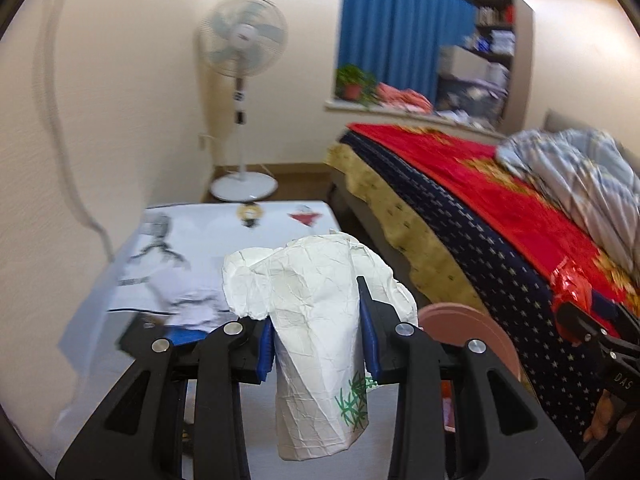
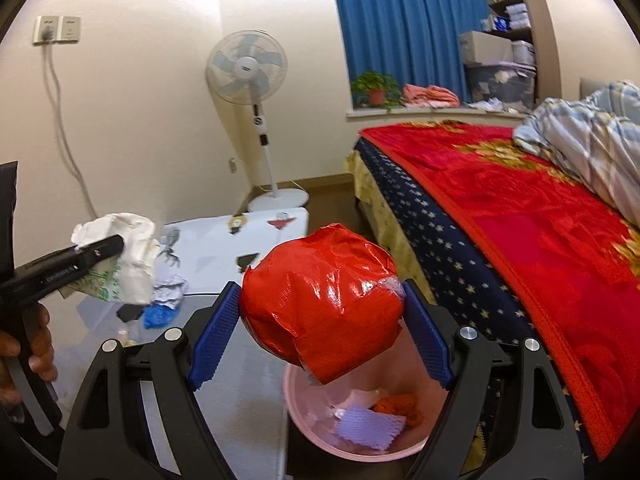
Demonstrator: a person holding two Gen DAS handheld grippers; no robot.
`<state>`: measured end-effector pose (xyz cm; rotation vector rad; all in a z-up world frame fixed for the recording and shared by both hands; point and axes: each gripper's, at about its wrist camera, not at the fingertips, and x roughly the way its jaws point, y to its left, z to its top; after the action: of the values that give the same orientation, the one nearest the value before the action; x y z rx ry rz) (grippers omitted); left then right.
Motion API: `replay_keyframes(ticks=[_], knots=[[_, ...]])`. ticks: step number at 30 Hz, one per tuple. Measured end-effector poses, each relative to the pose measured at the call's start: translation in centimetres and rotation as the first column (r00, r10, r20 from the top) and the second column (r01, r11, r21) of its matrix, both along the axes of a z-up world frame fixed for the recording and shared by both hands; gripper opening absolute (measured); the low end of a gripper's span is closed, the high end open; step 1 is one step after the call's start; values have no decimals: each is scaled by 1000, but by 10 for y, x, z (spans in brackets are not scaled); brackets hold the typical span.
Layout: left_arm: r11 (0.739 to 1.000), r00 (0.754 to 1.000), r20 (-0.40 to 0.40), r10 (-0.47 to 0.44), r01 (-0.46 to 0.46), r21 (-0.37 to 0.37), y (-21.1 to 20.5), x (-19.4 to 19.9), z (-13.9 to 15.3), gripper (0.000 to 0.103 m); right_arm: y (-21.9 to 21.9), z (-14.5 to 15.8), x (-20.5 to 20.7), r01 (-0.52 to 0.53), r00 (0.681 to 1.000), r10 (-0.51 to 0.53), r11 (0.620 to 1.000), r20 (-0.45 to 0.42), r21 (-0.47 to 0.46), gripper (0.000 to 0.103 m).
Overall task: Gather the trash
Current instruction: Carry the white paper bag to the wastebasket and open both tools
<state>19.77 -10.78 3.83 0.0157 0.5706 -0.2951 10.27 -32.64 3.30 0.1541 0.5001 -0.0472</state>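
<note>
Two wrist views share the bed (image 2: 520, 216) on the right, its red blanket reaching far back, and the white tabletop (image 1: 216, 232) on the left, but only the right wrist view looks down into the pink bin (image 2: 304, 412) with its scraps, where the left shows just a rim. The right gripper (image 2: 322, 304) has its fingers clamped wide on a red foil ball (image 2: 324, 296) right above that bin. The left gripper (image 1: 318, 320) squeezes a crumpled white paper cup (image 1: 316, 320) with green print, raised above the near tabletop, and the bare hand (image 2: 28, 344) holding it appears only in the right view.
</note>
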Motion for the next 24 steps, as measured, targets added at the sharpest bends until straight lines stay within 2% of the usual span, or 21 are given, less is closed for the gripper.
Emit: replay_keyframes(ticks=[10,17,24], knots=[[985,982,-93,-164,168,36,-99,18,-41,34,-41,-18,21,121,989,-122,992,-82,-18,79],[982,971,-155,-182,188,24,-124,34,-67,34,-51,-33,35,148,978,-155,988,-141,-53,79],[980,965,-182,-189,197,27,-131,47,-82,36,-57,-48,46,163,966,-176,983,-190,-82,79]])
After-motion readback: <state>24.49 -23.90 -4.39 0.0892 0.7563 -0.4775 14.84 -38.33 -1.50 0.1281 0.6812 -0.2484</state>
